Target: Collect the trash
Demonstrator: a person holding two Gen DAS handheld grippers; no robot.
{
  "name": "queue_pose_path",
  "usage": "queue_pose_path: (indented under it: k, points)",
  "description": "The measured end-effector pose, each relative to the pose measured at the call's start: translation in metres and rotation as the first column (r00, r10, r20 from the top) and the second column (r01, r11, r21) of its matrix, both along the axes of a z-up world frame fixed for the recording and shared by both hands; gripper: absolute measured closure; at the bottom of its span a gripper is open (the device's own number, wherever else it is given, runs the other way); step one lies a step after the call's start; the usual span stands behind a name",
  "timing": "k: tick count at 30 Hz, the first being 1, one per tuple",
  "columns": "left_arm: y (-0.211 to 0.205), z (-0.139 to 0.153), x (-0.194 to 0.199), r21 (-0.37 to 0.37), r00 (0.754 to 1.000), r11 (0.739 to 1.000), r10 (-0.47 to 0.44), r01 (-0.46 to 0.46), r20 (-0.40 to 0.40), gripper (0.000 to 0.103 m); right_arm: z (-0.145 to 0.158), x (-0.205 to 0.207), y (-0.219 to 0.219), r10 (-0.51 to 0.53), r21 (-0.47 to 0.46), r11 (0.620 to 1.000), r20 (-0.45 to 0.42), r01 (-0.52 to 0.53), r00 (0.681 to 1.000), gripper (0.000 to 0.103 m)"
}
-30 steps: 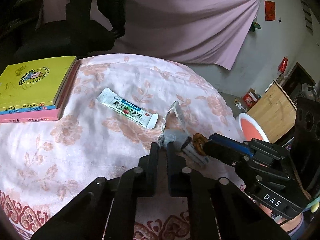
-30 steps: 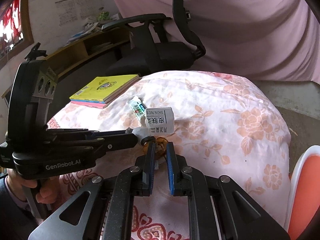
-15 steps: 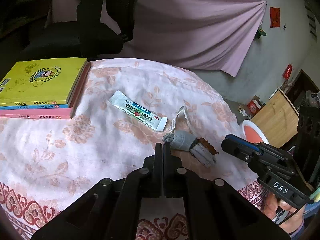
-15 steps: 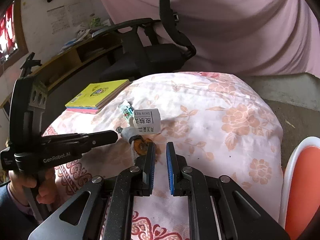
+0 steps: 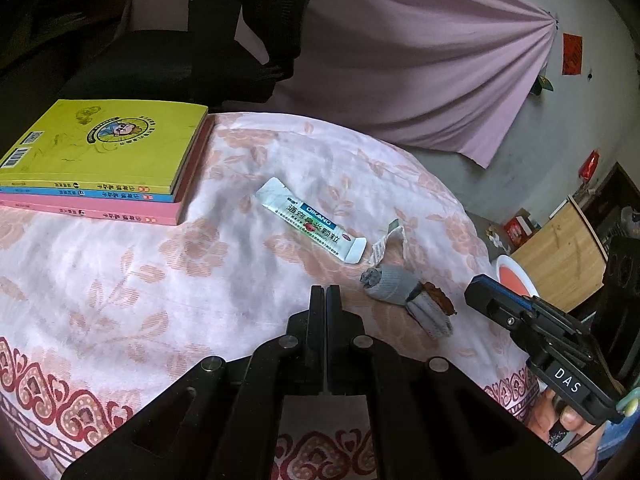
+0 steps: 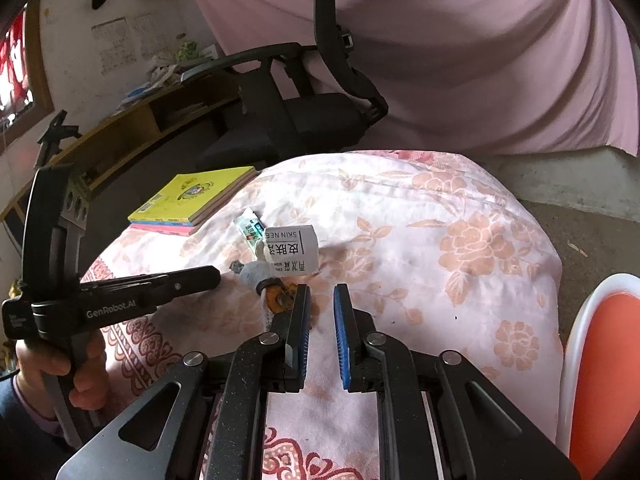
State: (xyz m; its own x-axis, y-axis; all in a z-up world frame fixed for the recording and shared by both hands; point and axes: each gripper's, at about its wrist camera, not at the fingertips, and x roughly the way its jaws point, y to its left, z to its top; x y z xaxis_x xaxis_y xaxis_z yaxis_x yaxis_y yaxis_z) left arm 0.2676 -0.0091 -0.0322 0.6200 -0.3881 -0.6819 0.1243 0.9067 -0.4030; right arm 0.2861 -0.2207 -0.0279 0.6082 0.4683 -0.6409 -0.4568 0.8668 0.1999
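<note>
Trash lies on the floral tablecloth (image 5: 120, 280). There is a white and green sachet (image 5: 310, 220) (image 6: 250, 230), a white printed wrapper (image 5: 386, 242) (image 6: 292, 250), and a grey wad (image 5: 390, 280) (image 6: 254, 272) with a brown scrap (image 5: 438, 300) (image 6: 280, 298) beside it. My left gripper (image 5: 325, 290) (image 6: 212, 274) is shut and empty, just left of the wad. My right gripper (image 6: 320, 300) (image 5: 476, 290) is shut to a narrow slit and holds nothing. Its left finger sits beside the brown scrap.
A stack of books (image 5: 100, 160) (image 6: 192, 200), yellow on top, lies at the table's far left. A black office chair (image 6: 304, 120) stands behind the table. An orange and white seat (image 6: 600, 360) is close on the right. A hand (image 6: 60, 364) holds the left gripper's handle.
The left jaws closed from a narrow gap to fully shut. Both grippers drew back a little from the grey wad and brown scrap, which stay on the cloth.
</note>
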Motion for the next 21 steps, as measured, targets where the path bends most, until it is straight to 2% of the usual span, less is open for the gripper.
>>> queue_pose_path:
  k: [7,13,14,16,21]
  points:
    - [0.001,0.001,-0.001,0.001,1.000,1.000,-0.003,0.003,-0.007,0.103,0.000,0.003,-0.004,-0.017,0.014,1.000,-0.001,0.017,1.000,0.092]
    - [-0.001,0.001,0.001,-0.004,1.000,1.000,-0.007,0.007,-0.008,0.103,0.003,0.000,-0.002,0.009,0.016,1.000,0.014,-0.009,1.000,0.090]
    - [0.000,0.000,0.002,-0.005,1.000,1.000,-0.007,0.006,-0.009,0.103,0.003,-0.001,-0.001,0.014,0.018,1.000,0.017,-0.015,1.000,0.089]
    - [0.001,0.000,0.002,-0.008,1.000,1.000,-0.003,0.003,-0.011,0.103,0.003,-0.002,0.000,0.022,0.021,1.000,0.021,-0.023,1.000,0.072]
    - [0.002,0.000,0.002,-0.008,1.000,1.000,0.000,0.000,-0.018,0.103,0.002,0.000,0.010,0.051,0.011,0.999,0.014,-0.051,0.999,0.071]
